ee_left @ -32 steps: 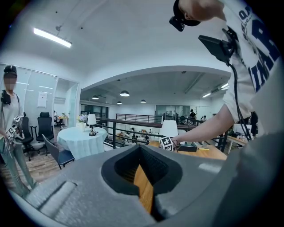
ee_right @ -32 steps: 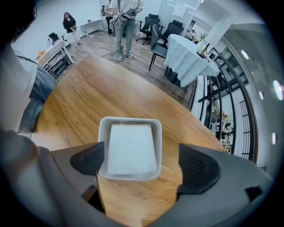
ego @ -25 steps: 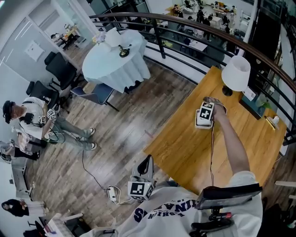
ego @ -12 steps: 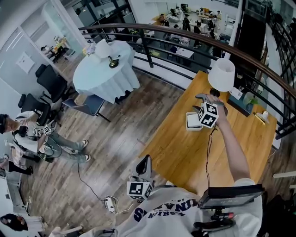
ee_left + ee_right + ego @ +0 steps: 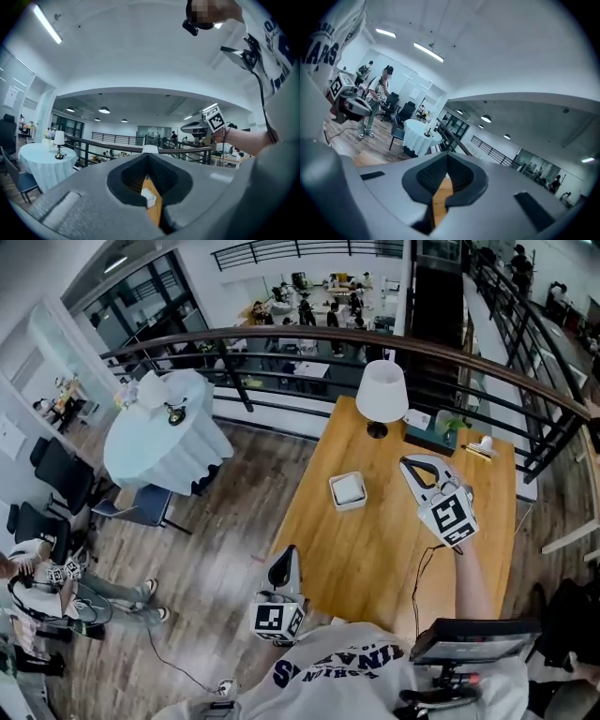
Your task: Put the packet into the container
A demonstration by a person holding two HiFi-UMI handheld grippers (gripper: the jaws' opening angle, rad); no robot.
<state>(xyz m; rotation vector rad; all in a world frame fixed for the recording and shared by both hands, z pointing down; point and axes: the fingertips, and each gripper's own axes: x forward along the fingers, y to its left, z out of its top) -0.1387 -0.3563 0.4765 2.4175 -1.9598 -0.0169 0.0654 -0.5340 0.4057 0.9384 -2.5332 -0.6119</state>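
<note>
The white square container [image 5: 348, 490] sits on the wooden table [image 5: 375, 554] in front of the lamp; in the left gripper view the container [image 5: 147, 198] shows through the slit between the jaws. I cannot make out a packet anywhere. My right gripper [image 5: 407, 463] hangs high above the table, right of the container and apart from it. Its jaws have just been closing and now stand shut with nothing between them [image 5: 446, 158]. My left gripper [image 5: 286, 559] is off the table's near-left edge, pointing level toward the container, jaws together and empty [image 5: 149, 158].
A white-shaded lamp [image 5: 382, 390] stands at the table's far end, with small items [image 5: 480, 443] by the curved railing [image 5: 281, 337]. Left of the table lie wooden floor, a round white-clothed table [image 5: 159, 432] and chairs. People stand at far left [image 5: 37, 587].
The right gripper has lifted away from the container and swung back to the right, its jaws closing. The left gripper has risen slightly. The head view has shifted, bringing the lamp and railing nearer the centre.
</note>
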